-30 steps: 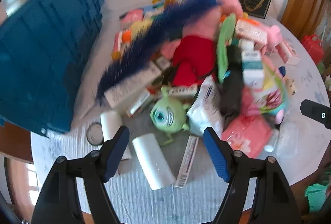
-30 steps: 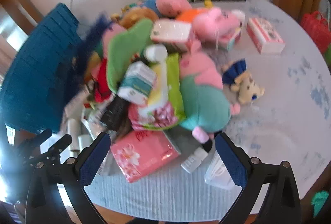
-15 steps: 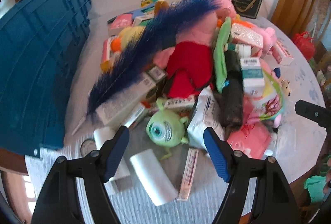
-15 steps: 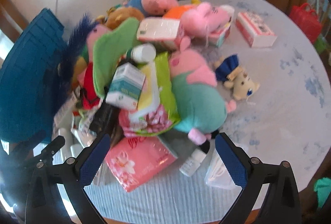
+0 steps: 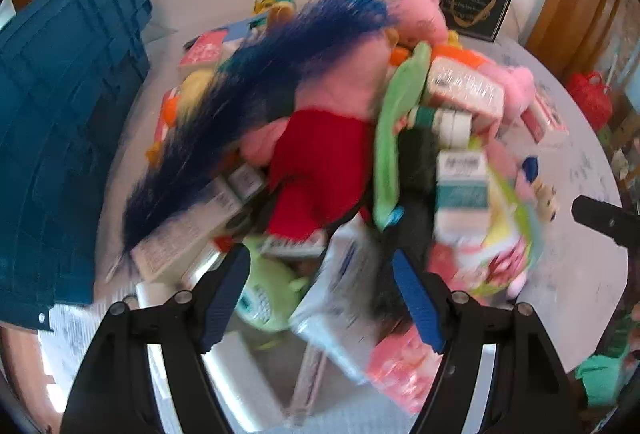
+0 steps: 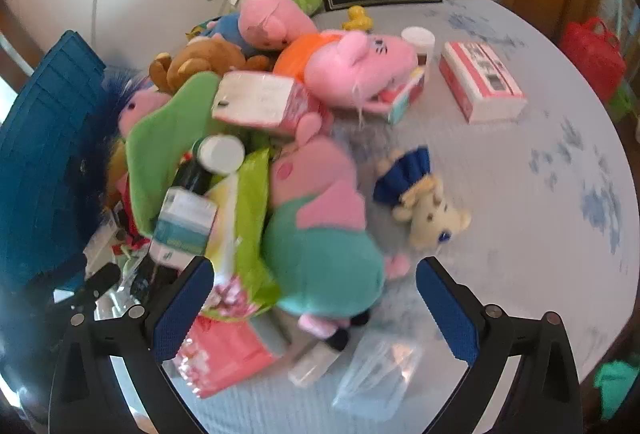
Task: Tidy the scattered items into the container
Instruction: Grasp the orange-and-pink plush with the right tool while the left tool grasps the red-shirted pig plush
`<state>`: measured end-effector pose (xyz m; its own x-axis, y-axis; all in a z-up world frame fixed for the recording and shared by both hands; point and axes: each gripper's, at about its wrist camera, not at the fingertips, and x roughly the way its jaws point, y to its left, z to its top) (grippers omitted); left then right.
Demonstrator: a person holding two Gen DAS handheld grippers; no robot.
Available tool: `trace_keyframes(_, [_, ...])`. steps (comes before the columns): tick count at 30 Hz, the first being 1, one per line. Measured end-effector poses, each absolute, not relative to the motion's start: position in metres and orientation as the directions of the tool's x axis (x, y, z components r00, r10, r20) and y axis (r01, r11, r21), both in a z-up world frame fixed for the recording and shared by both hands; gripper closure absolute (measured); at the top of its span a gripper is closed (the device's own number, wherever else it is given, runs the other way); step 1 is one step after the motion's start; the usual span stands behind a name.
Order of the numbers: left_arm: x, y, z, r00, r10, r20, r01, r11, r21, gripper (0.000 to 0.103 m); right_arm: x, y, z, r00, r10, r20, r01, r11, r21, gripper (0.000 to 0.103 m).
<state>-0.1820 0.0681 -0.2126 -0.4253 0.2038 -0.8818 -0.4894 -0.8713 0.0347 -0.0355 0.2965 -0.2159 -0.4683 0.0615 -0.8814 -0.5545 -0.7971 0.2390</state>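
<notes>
While both pairs of tongs hang spread wide and empty over the heap, nothing has gone into the container yet, by the look of it. Far left of the left wrist view stands the ribbed dark-blue plastic crate [image 5: 60, 137], tipped up at the edge of the round pale-blue cloth worktop [image 5: 576, 274]; its inside faces away, so I cannot tell what it holds. Moving right, a long shaggy blue feather-like plush tail [image 5: 256, 113] drapes over the pile, across white cartons. Low centre, the left tongs [image 5: 320, 298] frame a lime-green one-eyed plush monster [image 5: 268, 298] and a white soft tissue pack [image 5: 340, 298], a likely first pick since both lie loose at the heap's near edge.

Over to the right wrist view: crate again at far left, then the right tongs [image 6: 316, 310] bracket a pink pig plush in a teal dress [image 6: 320, 246], lying on top and easy to lift. Further right, a small cream plush with a blue cap [image 6: 424, 209] lies apart, and a pink-and-white rectangular box [image 6: 480, 85] sits alone upper right.
</notes>
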Motion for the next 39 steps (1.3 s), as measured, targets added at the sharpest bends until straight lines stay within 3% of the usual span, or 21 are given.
trace_keyframes(13, [-0.281, 0.077, -0.232, -0.448, 0.130, -0.884, -0.458, -0.883, 0.102, 0.029, -0.049, 0.354, -0.212, -0.440, 0.126, -0.889, -0.648, -0.729, 0.218, 0.001])
trace_keyframes(20, [-0.365, 0.046, -0.204, -0.571, 0.016, -0.820, -0.300, -0.935, 0.191, 0.029, -0.067, 0.347, -0.216, -0.436, 0.119, -0.892, -0.657, -0.720, 0.225, 0.001])
trace_keyframes(27, [-0.314, 0.076, -0.213, -0.460, 0.207, -0.864, -0.529, -0.845, 0.080, 0.029, -0.088, 0.351, -0.212, -0.445, 0.123, -0.887, -0.644, -0.732, 0.222, 0.001])
trace_keyframes(34, [-0.288, 0.107, -0.242, -0.481, 0.140, -0.866, -0.541, -0.824, 0.167, 0.023, -0.110, 0.374, -0.210, -0.462, 0.109, -0.880, -0.591, -0.777, 0.214, 0.001])
trace_keyframes(39, [-0.280, 0.113, -0.231, -0.440, 0.158, -0.884, -0.537, -0.835, 0.118, 0.024, -0.137, 0.397, -0.201, -0.478, 0.109, -0.872, -0.512, -0.841, 0.175, 0.001])
